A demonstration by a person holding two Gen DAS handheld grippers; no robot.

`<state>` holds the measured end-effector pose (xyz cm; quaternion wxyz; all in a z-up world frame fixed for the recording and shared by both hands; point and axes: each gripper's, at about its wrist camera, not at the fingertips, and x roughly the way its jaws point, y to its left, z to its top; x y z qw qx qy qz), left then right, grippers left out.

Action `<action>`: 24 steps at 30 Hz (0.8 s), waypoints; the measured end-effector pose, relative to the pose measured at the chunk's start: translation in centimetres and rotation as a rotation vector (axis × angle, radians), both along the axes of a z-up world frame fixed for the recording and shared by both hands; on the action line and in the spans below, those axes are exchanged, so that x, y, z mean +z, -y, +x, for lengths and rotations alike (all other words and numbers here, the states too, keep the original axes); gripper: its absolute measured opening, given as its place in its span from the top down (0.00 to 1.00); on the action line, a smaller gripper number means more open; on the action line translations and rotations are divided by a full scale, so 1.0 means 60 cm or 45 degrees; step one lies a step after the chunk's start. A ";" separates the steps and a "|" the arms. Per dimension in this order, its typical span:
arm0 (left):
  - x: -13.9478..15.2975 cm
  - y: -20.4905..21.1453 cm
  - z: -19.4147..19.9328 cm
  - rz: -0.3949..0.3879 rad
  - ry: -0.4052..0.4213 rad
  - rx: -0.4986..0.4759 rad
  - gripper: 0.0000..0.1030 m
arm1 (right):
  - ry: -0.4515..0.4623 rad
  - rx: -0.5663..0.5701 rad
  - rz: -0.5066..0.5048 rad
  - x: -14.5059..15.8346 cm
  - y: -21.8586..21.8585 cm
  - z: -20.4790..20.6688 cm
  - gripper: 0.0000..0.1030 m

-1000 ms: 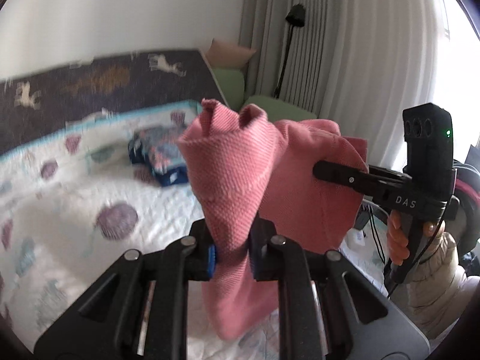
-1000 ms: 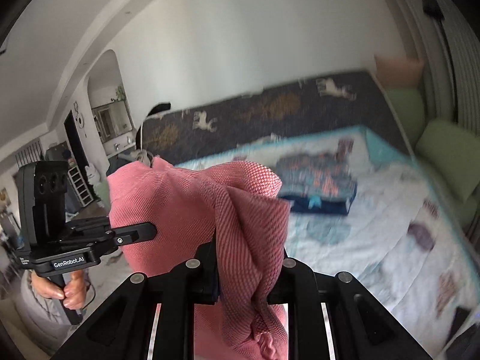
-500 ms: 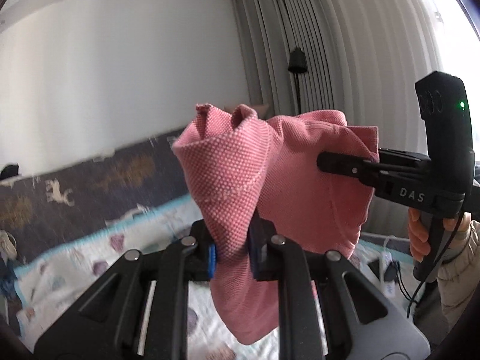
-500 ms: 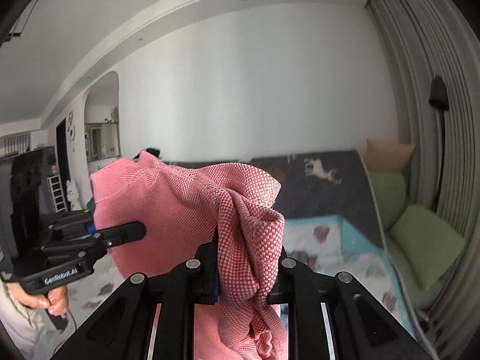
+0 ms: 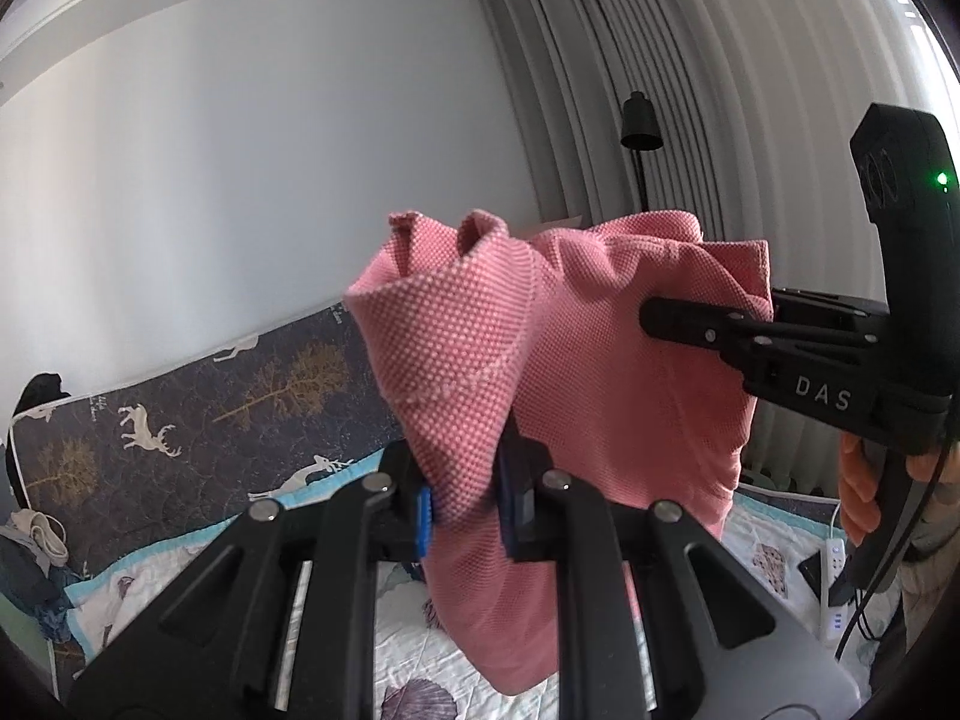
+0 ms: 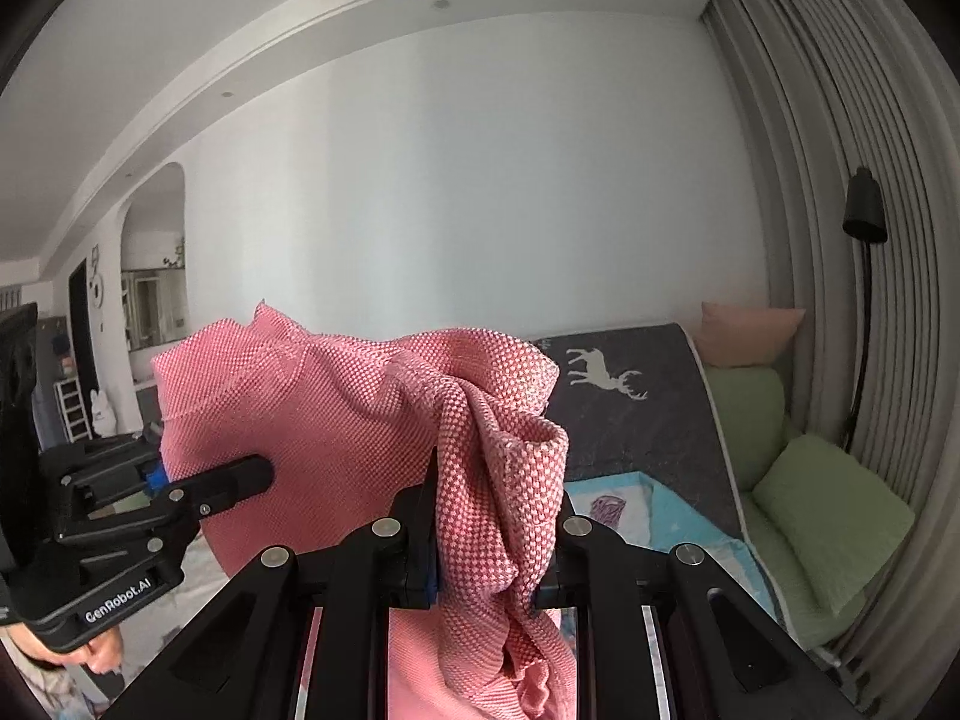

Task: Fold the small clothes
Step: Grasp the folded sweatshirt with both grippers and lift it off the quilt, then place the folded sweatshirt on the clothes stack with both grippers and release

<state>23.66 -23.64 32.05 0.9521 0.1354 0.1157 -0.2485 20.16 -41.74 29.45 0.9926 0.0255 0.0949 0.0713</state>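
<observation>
"DAS" is printed on the right gripper [image 5: 654, 315], and "GenRobot.AI" on the left gripper [image 6: 258, 474]. One pink knit garment [image 5: 600, 396] hangs in the air above the bed [image 5: 420, 660], bunched between the two grippers. Each gripper is clamped on a fold of the garment. One black lamp [image 6: 864, 210] stands beside the bed, and two green cushions [image 6: 828, 522] lie there.

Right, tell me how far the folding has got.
Done: the pink knit garment is off the bed and up in the air. In hand: the left gripper and right gripper each pinch a bunched part of it, so it hangs crumpled between them. Left: no neat fold shows yet; it needs spreading, folding and setting down.
</observation>
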 end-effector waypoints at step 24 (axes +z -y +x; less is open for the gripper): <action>-0.333 0.097 0.376 0.077 -0.325 0.103 0.82 | -0.352 -0.058 0.154 -0.304 0.076 0.397 0.83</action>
